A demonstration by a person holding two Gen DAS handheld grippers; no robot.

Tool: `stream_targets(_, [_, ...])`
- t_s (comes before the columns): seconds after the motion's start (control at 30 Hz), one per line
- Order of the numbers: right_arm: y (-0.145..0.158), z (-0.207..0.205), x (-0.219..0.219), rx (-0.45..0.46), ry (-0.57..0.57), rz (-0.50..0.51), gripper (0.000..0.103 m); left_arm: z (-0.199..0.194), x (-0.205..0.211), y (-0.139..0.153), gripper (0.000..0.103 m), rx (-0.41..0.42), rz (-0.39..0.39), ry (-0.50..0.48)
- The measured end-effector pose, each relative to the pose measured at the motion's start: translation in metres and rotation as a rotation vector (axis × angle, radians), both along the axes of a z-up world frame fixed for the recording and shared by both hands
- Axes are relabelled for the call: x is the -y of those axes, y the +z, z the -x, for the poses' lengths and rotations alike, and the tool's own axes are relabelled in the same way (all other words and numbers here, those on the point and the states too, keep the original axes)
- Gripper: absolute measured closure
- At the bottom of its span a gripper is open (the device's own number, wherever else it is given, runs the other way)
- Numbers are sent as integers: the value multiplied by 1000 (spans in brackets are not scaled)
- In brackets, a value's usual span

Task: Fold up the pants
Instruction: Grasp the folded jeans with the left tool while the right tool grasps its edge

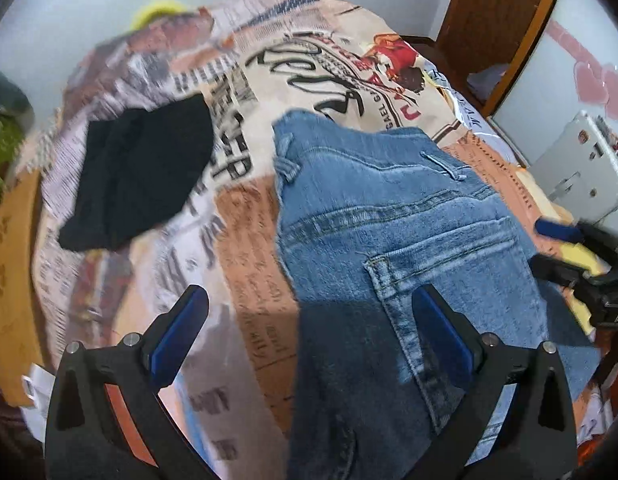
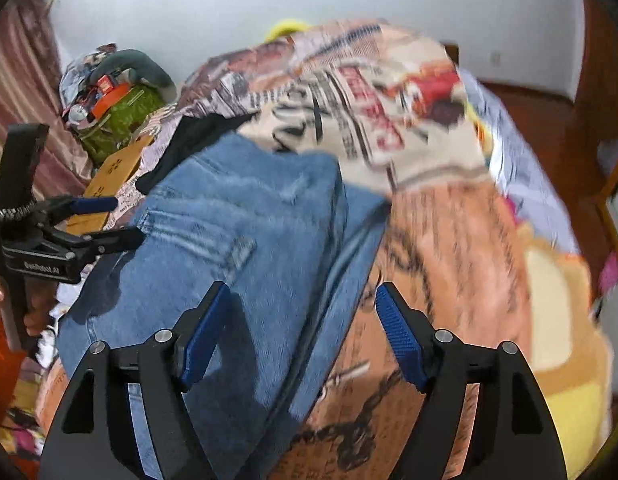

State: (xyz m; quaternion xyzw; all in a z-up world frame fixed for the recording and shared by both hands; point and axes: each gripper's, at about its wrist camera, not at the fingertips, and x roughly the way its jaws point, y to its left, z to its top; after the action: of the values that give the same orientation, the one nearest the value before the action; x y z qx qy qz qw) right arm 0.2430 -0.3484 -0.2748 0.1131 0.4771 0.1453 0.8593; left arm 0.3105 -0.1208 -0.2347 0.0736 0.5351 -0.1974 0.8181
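Observation:
Blue jeans (image 1: 389, 232) lie folded on a bed with a newspaper-print blanket (image 1: 245, 240), back pocket facing up. My left gripper (image 1: 309, 300) is open and empty, hovering over the jeans' left edge. In the right wrist view the jeans (image 2: 245, 240) lie left of centre, and my right gripper (image 2: 301, 296) is open and empty above their right edge. The right gripper also shows at the right edge of the left wrist view (image 1: 557, 248), and the left gripper at the left of the right wrist view (image 2: 117, 220), both open.
A black garment (image 1: 137, 176) lies on the blanket left of the jeans. A cardboard box (image 2: 113, 180) and a green bag (image 2: 121, 116) with clutter sit by the bed's far left. A wooden door (image 1: 497, 20) and white appliance (image 1: 577, 160) stand at the right.

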Motion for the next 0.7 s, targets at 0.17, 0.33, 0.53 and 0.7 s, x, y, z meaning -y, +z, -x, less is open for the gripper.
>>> stream_targets(0.17, [-18,-9,6,-81,-18,-131,31,-17,5,-9,0,-114,61,-14])
stream_targets(0.33, [-34,-18,13,-137,-20,-239,28,-36,12,-24,0,-221,129,-45])
stream_targets(0.53, [-36,-28,8,-128,26,-277,26,-45,15,-34,0,-292,204,-76])
stream_targets(0.7, [-35,-39,-5,-125,70,-271,27,-53,29,-37,0,-306,215,-103])
